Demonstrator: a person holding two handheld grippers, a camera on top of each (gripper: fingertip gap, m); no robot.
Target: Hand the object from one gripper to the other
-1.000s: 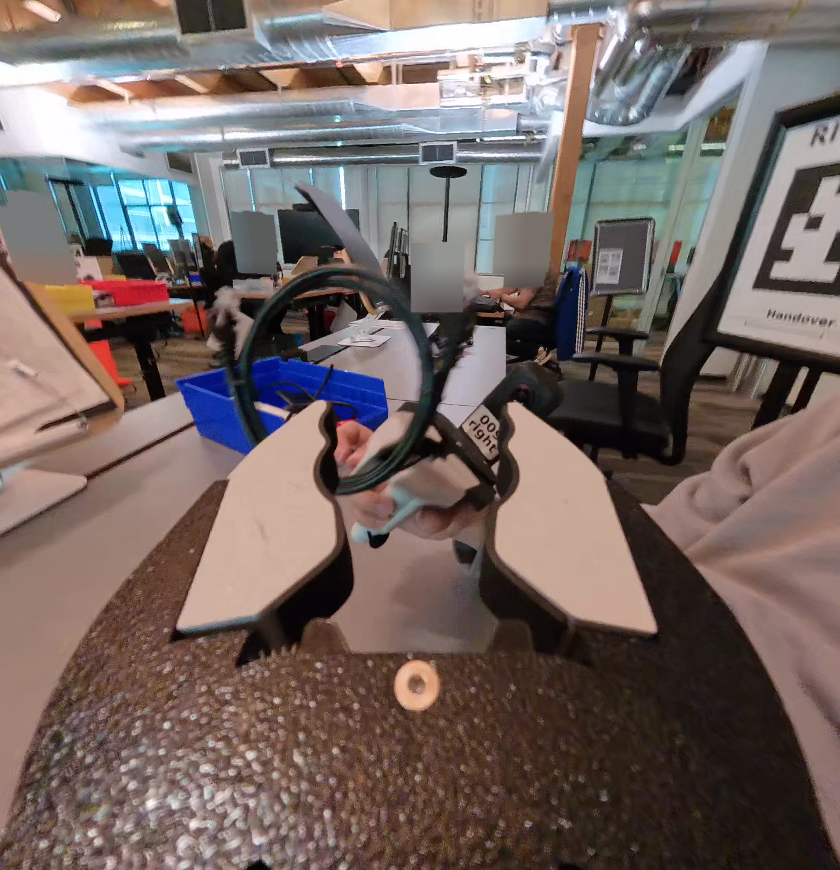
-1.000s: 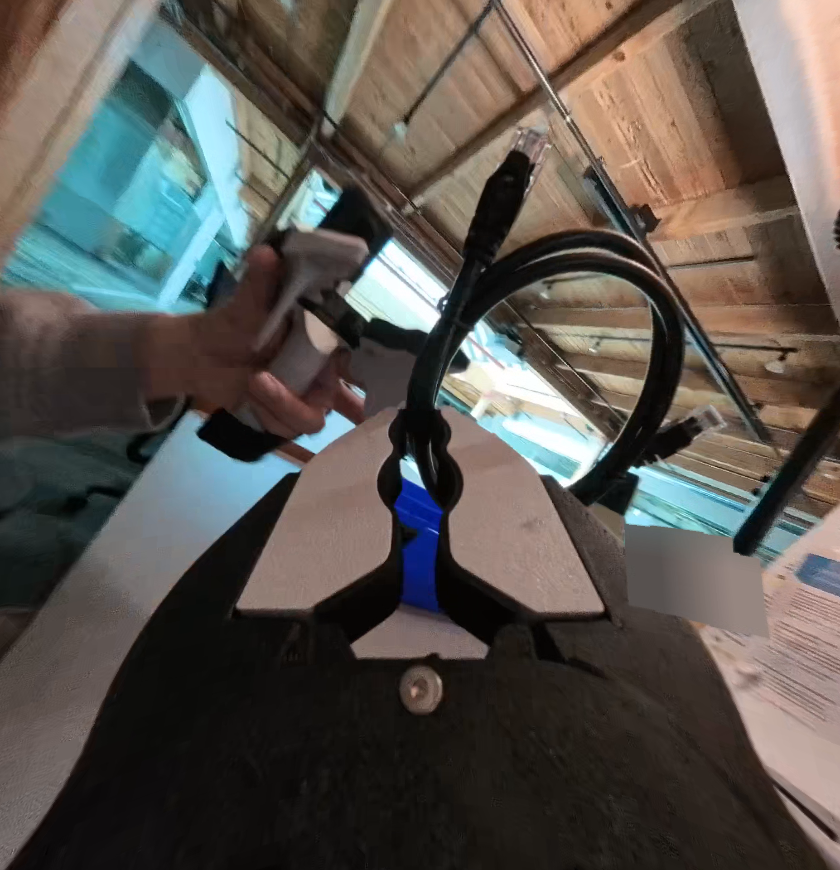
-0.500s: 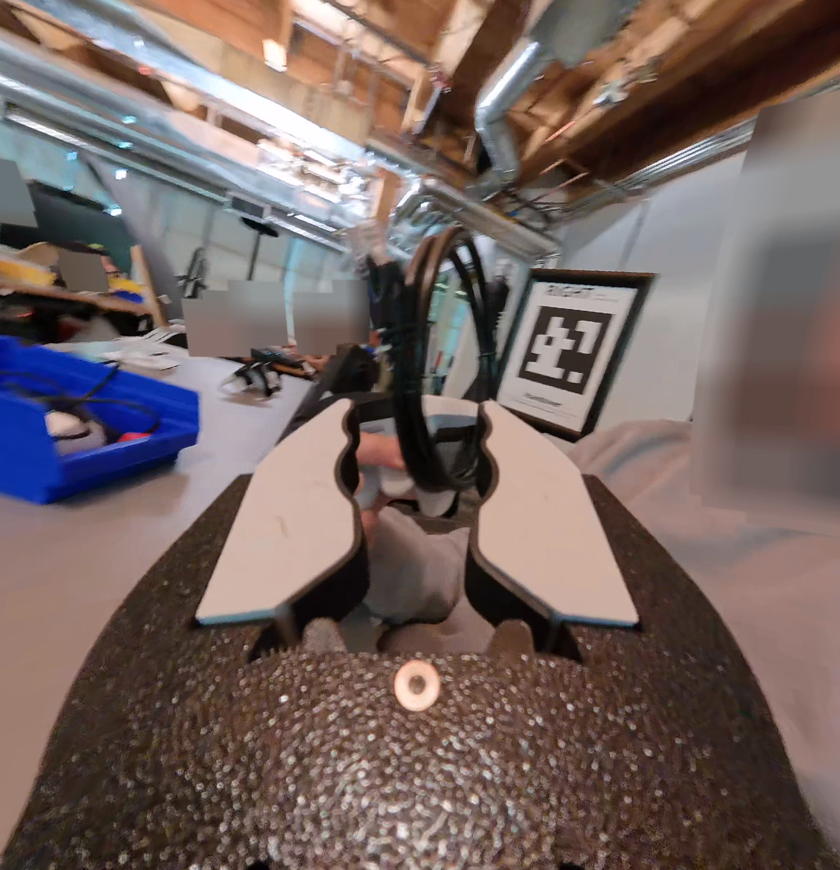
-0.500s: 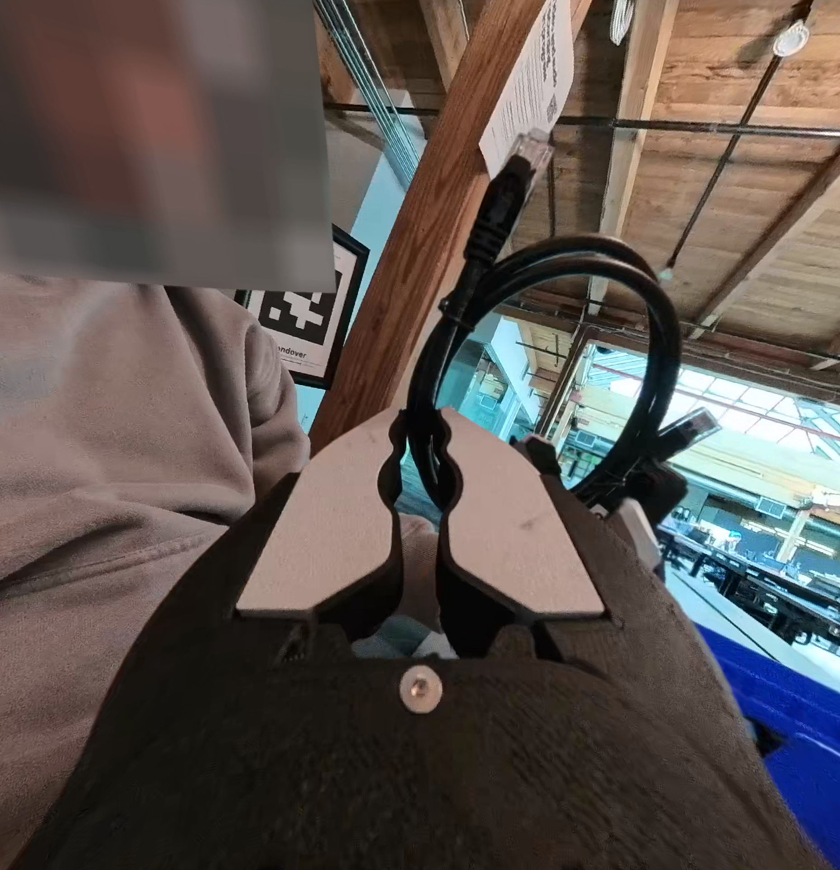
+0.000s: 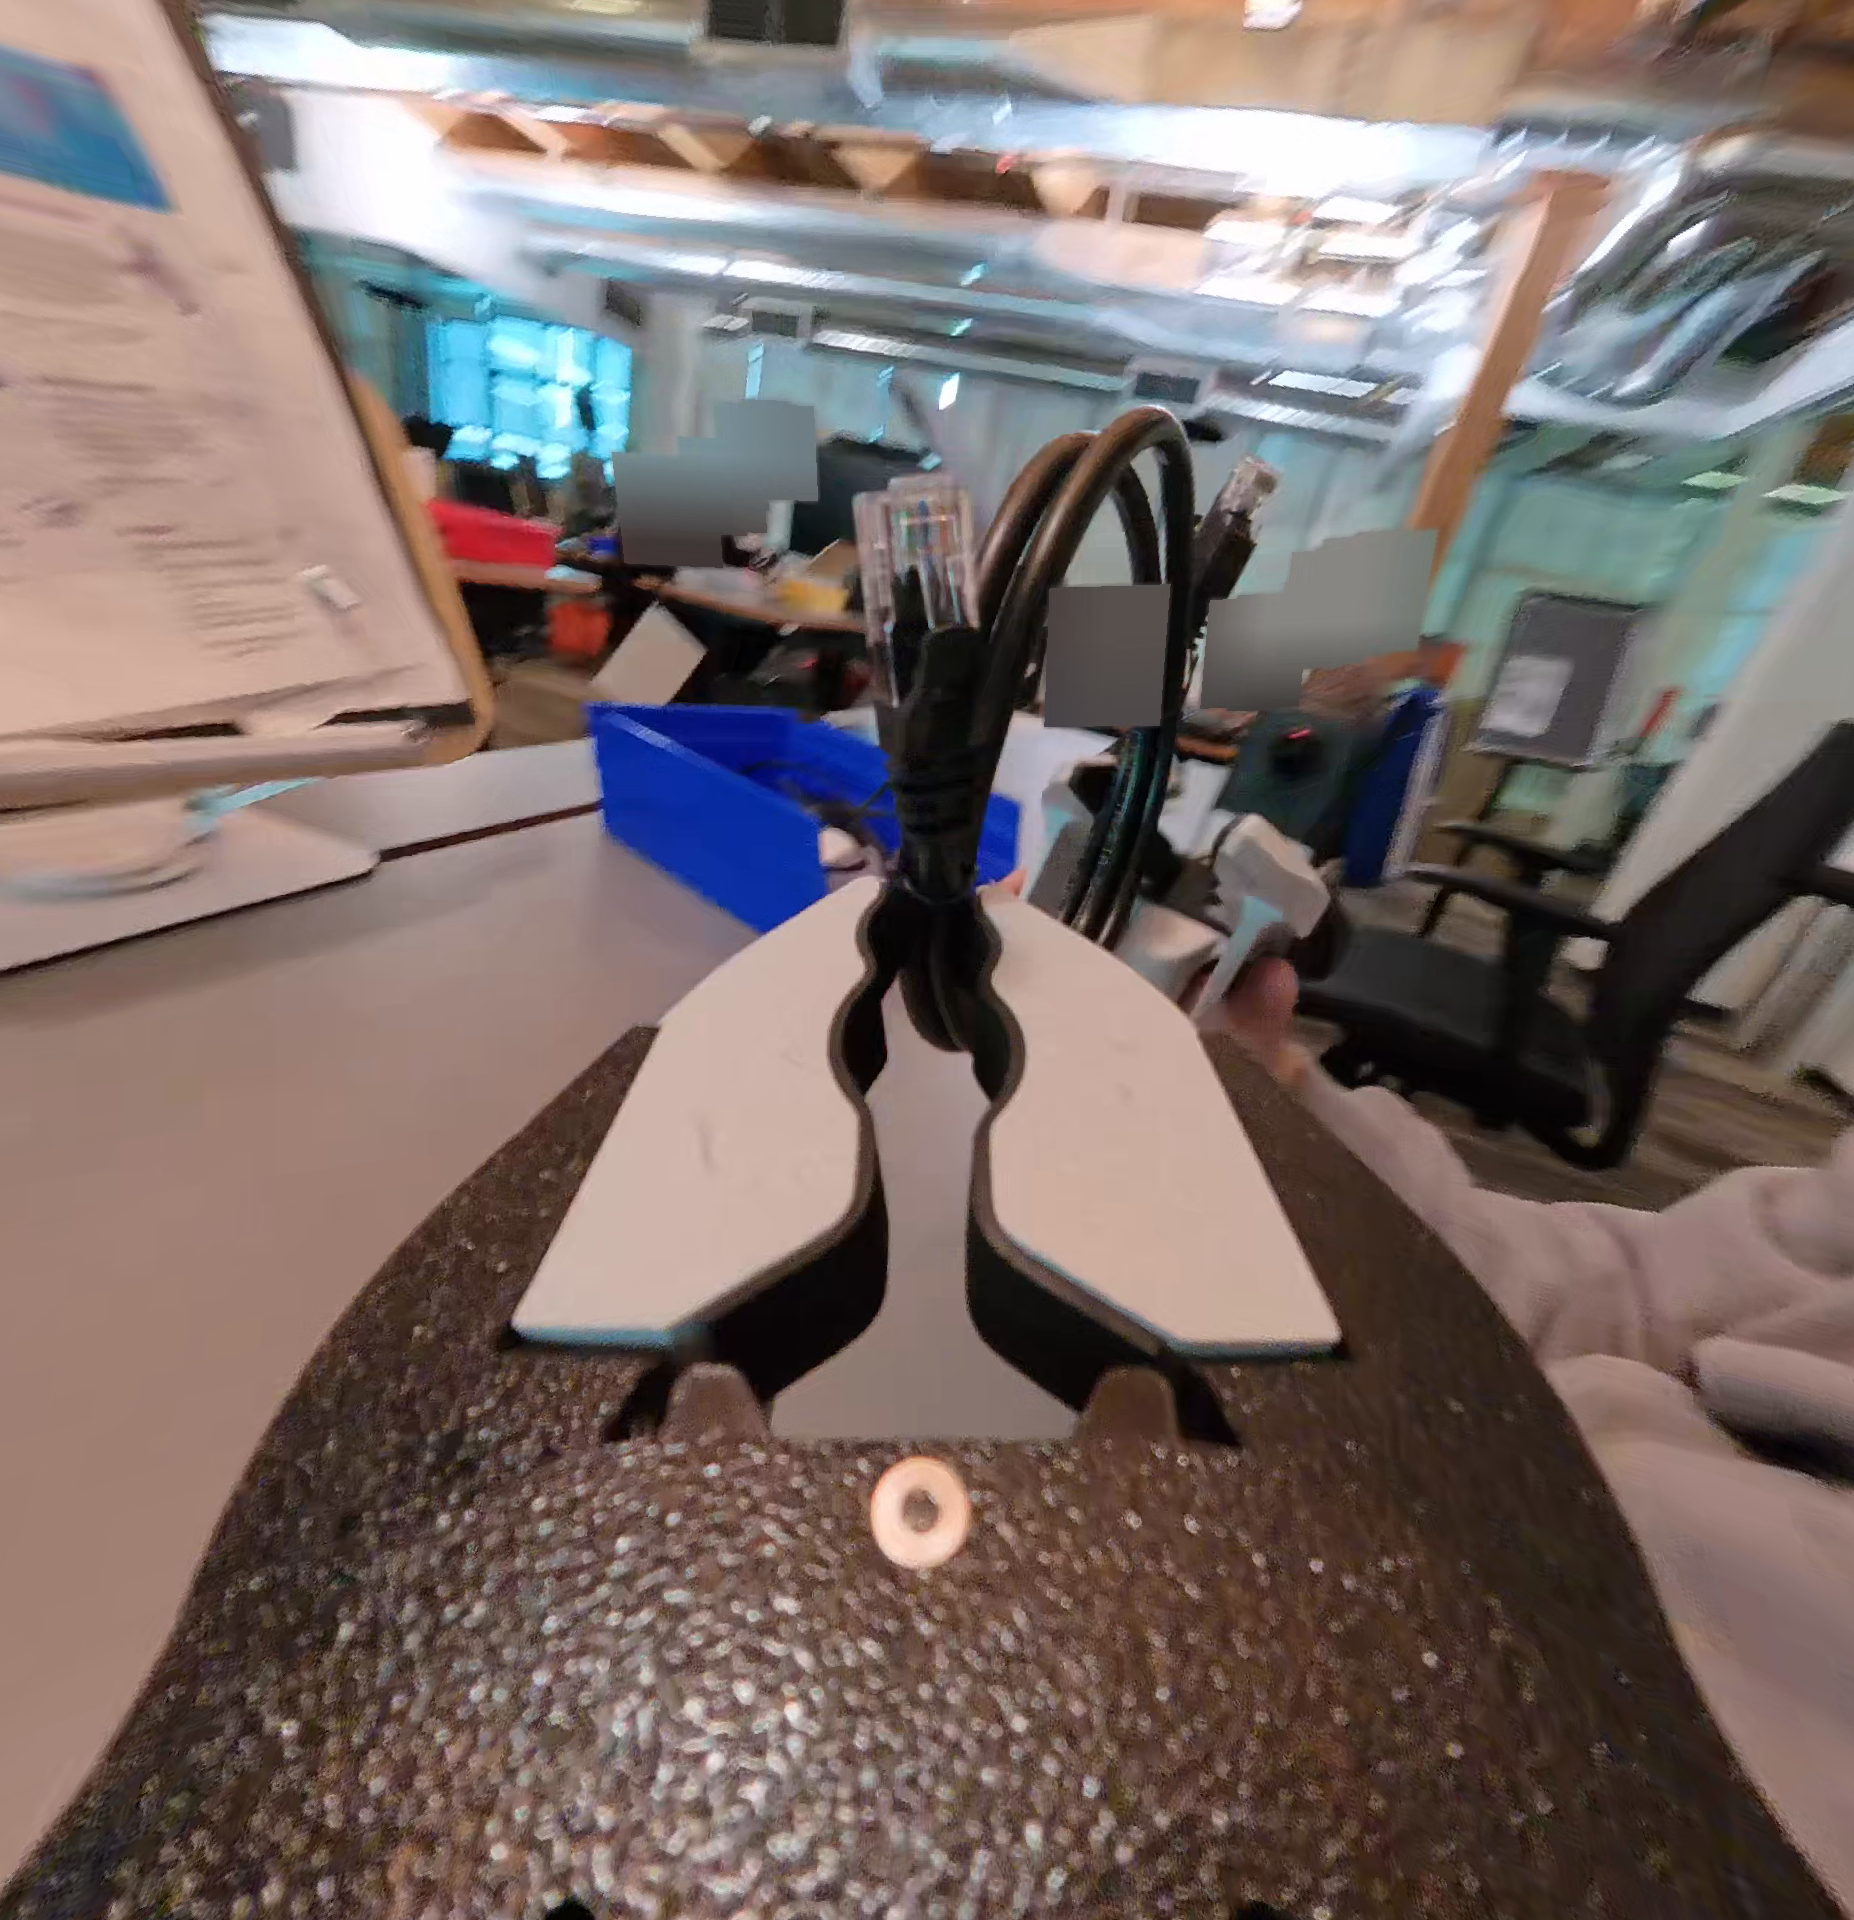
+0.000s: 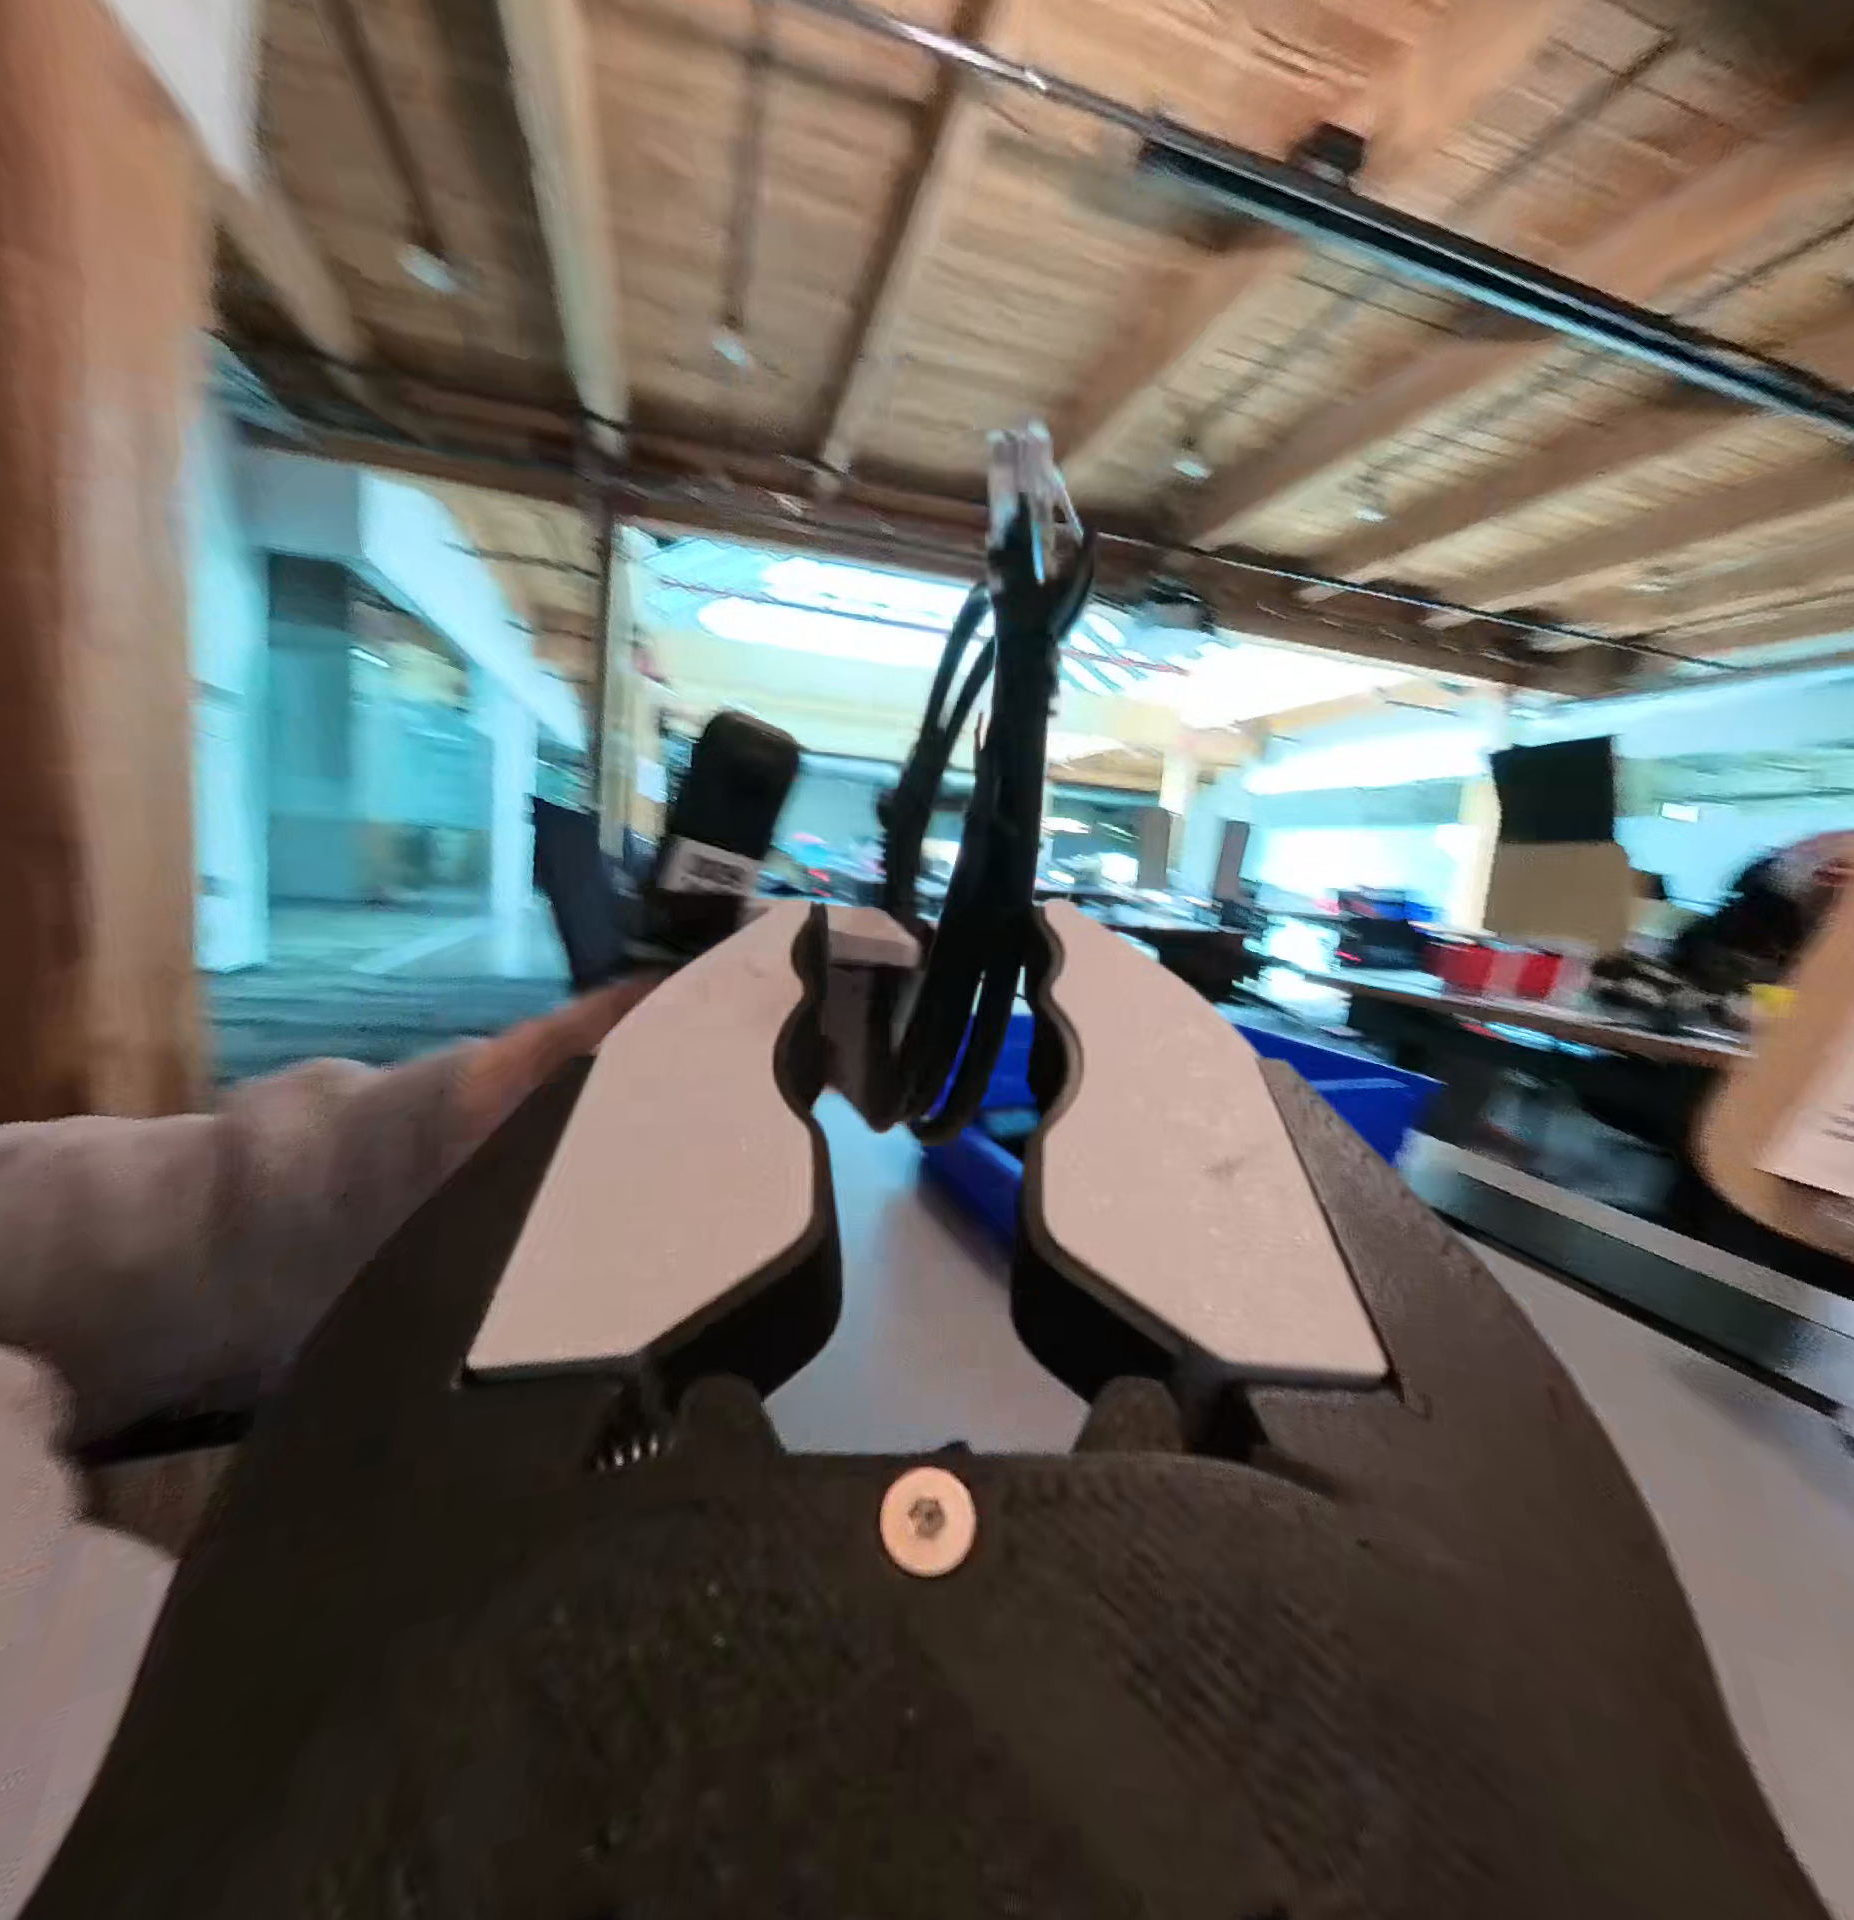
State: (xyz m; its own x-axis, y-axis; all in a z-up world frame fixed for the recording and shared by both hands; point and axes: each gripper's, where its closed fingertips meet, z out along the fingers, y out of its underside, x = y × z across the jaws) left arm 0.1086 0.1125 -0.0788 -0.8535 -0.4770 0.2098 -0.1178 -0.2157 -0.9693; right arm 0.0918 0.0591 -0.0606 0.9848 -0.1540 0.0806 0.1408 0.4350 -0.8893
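A coiled black network cable (image 5: 938, 790) with clear plugs stands upright in my left gripper (image 5: 928, 935). Both pads press on the tied part of the coil. In the right wrist view the same cable (image 6: 996, 831) stands between the spread fingers of my right gripper (image 6: 928, 935). It lies close to the right finger (image 6: 1141, 1101), with a clear gap to the left finger. The left gripper's black body (image 6: 725, 821) shows just behind it. The right gripper's white handle (image 5: 1266, 873) and a hand show beyond the loop in the left wrist view.
A blue bin (image 5: 715, 810) sits on the grey table (image 5: 279, 1143) behind the cable; it also shows in the right wrist view (image 6: 1318, 1070). A document stand (image 5: 154, 416) is at the left. A black office chair (image 5: 1525, 987) stands at the right. The grippers' ends are close to 6 centimeters from one another.
My left gripper closed onto the cable coil. My right gripper, which held the cable, opened its fingers. Both views swung round.
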